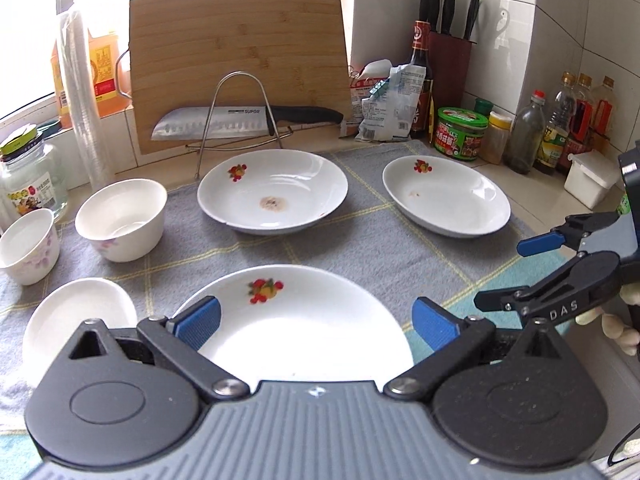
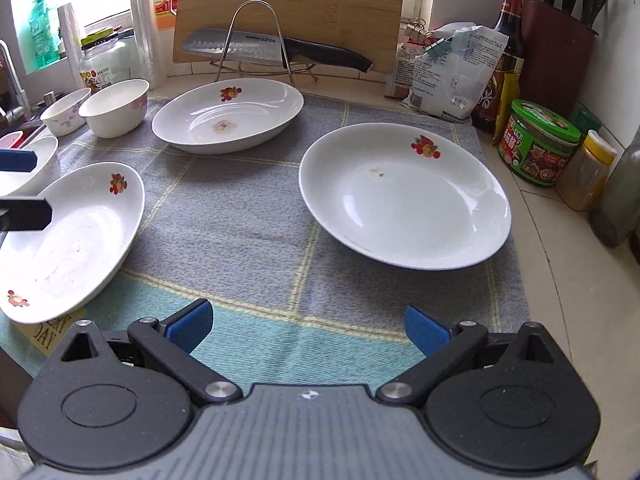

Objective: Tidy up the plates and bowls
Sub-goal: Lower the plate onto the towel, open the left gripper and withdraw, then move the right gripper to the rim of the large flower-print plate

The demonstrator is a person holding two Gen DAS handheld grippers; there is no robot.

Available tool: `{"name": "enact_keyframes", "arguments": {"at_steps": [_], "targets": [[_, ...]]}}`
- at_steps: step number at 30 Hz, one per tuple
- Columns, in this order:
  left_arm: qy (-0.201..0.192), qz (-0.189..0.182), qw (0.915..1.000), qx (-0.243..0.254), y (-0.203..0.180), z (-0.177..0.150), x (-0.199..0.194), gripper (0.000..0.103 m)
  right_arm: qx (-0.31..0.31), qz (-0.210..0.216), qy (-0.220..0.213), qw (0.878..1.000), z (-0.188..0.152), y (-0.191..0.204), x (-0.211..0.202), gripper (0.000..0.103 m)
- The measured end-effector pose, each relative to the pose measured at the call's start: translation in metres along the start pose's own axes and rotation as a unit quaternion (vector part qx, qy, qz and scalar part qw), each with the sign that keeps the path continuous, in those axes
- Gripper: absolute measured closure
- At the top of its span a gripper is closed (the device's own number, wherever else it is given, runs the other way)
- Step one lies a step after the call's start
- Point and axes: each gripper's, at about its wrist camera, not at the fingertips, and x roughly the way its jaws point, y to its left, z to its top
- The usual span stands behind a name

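On a grey checked cloth (image 2: pixel 248 216) spread over a kitchen counter, three fruit-patterned plates and three white bowls lie apart. The left gripper (image 1: pixel 316 322) hangs over the near plate (image 1: pixel 296 320), its blue pads spread wide with nothing pressed between them; the plate's bowl fills the gap at 12 o'clock from the tool. A small bowl (image 1: pixel 76 316) sits at 9 o'clock of that plate, with two taller flowered bowls, one (image 1: pixel 122 220) and another (image 1: pixel 26 246), at about 10 o'clock. The stained plate (image 1: pixel 272 192) lies at 12 o'clock, before a knife on a wire rack (image 1: pixel 240 116) and an upright cutting board (image 1: pixel 240 52).

The right gripper (image 2: pixel 308 330), also wide apart and empty, hovers above bare cloth. The right-hand plate (image 2: pixel 404 200) rests at 1 o'clock from it, well clear of the pads, beside a green-lidded jar (image 2: pixel 538 142). In the left wrist view this gripper enters at 3 o'clock.
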Motion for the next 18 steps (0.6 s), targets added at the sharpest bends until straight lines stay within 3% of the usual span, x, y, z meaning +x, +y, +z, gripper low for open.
{"name": "enact_keyframes", "arguments": {"at_steps": [8, 18], "targets": [[0.028, 0.005, 0.9994, 0.022, 0.039, -0.054, -0.029, 0.002, 0.000, -0.009, 0.001, 1.000, 0.000, 0.052, -0.006, 0.000], [0.070, -0.024, 0.9964, 0.042, 0.057, -0.096, -0.011, 0.001, 0.012, -0.012, 0.004, 1.000, 0.004, 0.079, -0.014, 0.000]]}}
